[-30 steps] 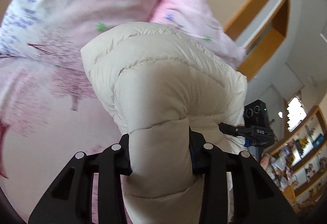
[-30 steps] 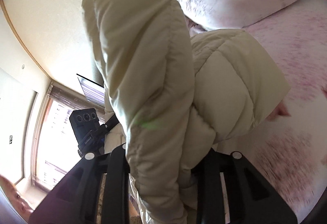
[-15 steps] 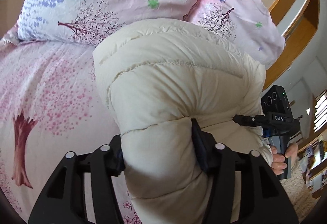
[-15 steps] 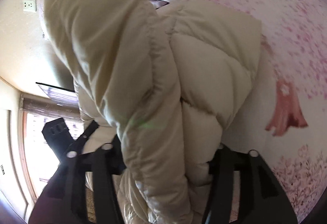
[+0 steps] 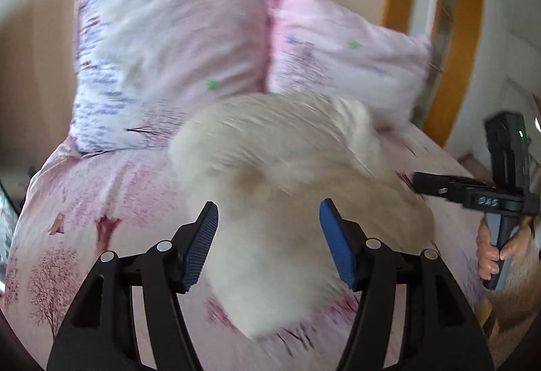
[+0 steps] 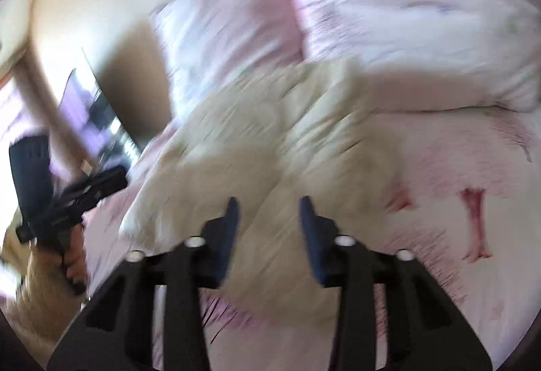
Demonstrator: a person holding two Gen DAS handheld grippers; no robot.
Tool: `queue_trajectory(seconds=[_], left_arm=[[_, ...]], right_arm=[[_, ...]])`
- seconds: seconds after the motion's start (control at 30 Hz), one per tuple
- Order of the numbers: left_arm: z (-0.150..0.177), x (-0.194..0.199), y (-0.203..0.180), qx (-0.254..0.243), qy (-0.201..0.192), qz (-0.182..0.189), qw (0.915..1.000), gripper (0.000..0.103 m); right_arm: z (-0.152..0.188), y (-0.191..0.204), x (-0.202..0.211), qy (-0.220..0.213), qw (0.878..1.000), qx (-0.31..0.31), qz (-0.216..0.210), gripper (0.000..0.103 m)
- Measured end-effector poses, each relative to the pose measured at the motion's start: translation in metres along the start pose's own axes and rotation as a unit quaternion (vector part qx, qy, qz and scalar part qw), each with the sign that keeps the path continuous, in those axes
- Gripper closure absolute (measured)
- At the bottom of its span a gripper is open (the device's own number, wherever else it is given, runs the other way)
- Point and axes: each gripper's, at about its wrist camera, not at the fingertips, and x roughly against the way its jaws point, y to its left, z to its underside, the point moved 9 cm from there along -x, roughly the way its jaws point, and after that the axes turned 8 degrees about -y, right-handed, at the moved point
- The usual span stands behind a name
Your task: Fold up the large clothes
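A cream puffer jacket (image 5: 287,151) lies bunched on the pink flowered bed sheet (image 5: 101,202), in front of two pillows. My left gripper (image 5: 268,205) hovers over its near end. The jaws are opening and the blue pads stand clear of the fabric. In the right wrist view the jacket (image 6: 257,141) spreads from the bed's left edge towards the pillows. My right gripper (image 6: 269,200) hangs above it, jaws closing, with nothing pressed between the pads. Both views are blurred by motion.
Two pink-and-white pillows (image 5: 162,49) (image 5: 338,56) lean on the beige wall at the head of the bed. A wooden door frame (image 5: 449,32) stands at the right. A person's hand (image 5: 490,256) grips the other gripper's handle beside the bed edge. A dark screen (image 6: 94,107) stands at the left.
Both grippers were shut on the lifted jacket. They have let go and drawn back. The jacket now lies on the bed, and both views have rolled towards level.
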Motion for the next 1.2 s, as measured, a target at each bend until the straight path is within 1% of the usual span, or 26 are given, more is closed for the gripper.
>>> queue_trajectory(seconds=[0.07, 0.13, 0.2, 0.27, 0.37, 0.4, 0.43, 0.47, 0.57, 0.6, 0.63, 0.7, 0.73, 0.77, 0.8, 0.83, 0.87, 0.93, 1.0, 1.1, 1.17, 1.2], left_arm=[[0.011, -0.002, -0.014, -0.015, 0.013, 0.009, 0.9998, 0.040], [0.023, -0.010, -0.024, -0.030, 0.030, 0.012, 0.9990, 0.040], [0.035, -0.020, -0.027, -0.040, 0.048, 0.007, 0.9980, 0.040], [0.045, -0.029, -0.030, -0.044, 0.064, 0.007, 0.9969, 0.040], [0.057, -0.046, -0.029, -0.041, 0.086, 0.004, 0.9954, 0.040], [0.060, -0.048, -0.031, -0.045, 0.088, 0.001, 0.9951, 0.039], [0.061, -0.051, -0.031, -0.049, 0.090, -0.003, 0.9947, 0.037], [0.061, -0.052, -0.032, -0.051, 0.091, -0.006, 0.9945, 0.036], [0.060, -0.051, -0.035, -0.058, 0.089, -0.006, 0.9943, 0.030], [0.061, -0.051, -0.036, -0.061, 0.089, -0.006, 0.9942, 0.030], [0.062, -0.051, -0.038, -0.063, 0.089, -0.008, 0.9940, 0.028], [0.062, -0.052, -0.039, -0.068, 0.090, -0.009, 0.9936, 0.026], [0.063, -0.052, -0.040, -0.069, 0.089, -0.010, 0.9935, 0.025], [0.063, -0.053, -0.040, -0.070, 0.089, -0.011, 0.9936, 0.024], [0.063, -0.053, -0.040, -0.070, 0.088, -0.011, 0.9936, 0.023], [0.062, -0.053, -0.040, -0.069, 0.087, -0.010, 0.9938, 0.023], [0.061, -0.053, -0.040, -0.069, 0.083, -0.007, 0.9941, 0.023], [0.058, -0.052, -0.042, -0.067, 0.075, -0.001, 0.9949, 0.022], [0.053, -0.050, -0.047, -0.065, 0.061, 0.010, 0.9959, 0.021], [0.042, -0.046, -0.053, -0.052, 0.042, 0.024, 0.9975, 0.021], [0.035, -0.038, -0.053, -0.030, 0.033, 0.029, 0.9986, 0.021], [0.033, -0.035, -0.051, -0.022, 0.032, 0.029, 0.9988, 0.020]], right_arm=[[0.005, 0.006, -0.010, 0.024, 1.000, 0.009, 0.003, 0.073], [0.023, 0.013, -0.023, 0.048, 0.999, 0.011, 0.020, 0.074], [0.034, 0.006, -0.040, 0.078, 0.996, 0.000, 0.034, 0.074], [0.045, -0.004, -0.048, 0.090, 0.995, -0.010, 0.038, 0.074], [0.047, -0.009, -0.058, 0.103, 0.994, -0.013, 0.045, 0.074], [0.047, -0.008, -0.059, 0.109, 0.993, -0.012, 0.047, 0.074], [0.037, -0.004, -0.074, 0.111, 0.993, -0.013, 0.050, 0.074], [0.028, 0.000, -0.075, 0.105, 0.993, -0.017, 0.047, 0.074], [-0.015, 0.007, -0.075, 0.042, 0.998, -0.047, 0.022, 0.074], [-0.034, 0.006, -0.076, 0.022, 0.998, -0.064, 0.017, 0.073], [-0.047, 0.005, -0.078, 0.010, 0.997, -0.073, 0.013, 0.073], [-0.077, -0.003, -0.093, -0.009, 0.996, -0.082, 0.030, 0.073], [-0.090, -0.009, -0.104, -0.011, 0.995, -0.086, 0.038, 0.073], [-0.096, -0.015, -0.114, -0.009, 0.995, -0.089, 0.048, 0.073], [-0.103, -0.026, -0.130, -0.001, 0.993, -0.095, 0.068, 0.073], [-0.102, -0.048, -0.136, 0.007, 0.992, -0.101, 0.078, 0.073], [-0.100, -0.059, -0.148, 0.022, 0.990, -0.108, 0.092, 0.076], [-0.085, -0.085, -0.167, 0.066, 0.982, -0.131, 0.119, 0.083], [-0.064, -0.103, -0.174, 0.093, 0.973, -0.167, 0.130, 0.089], [-0.059, -0.115, -0.176, 0.105, 0.966, -0.180, 0.154, 0.091], [-0.061, -0.113, -0.170, 0.101, 0.967, -0.177, 0.155, 0.090], [-0.060, -0.109, -0.157, 0.091, 0.969, -0.175, 0.150, 0.085]])
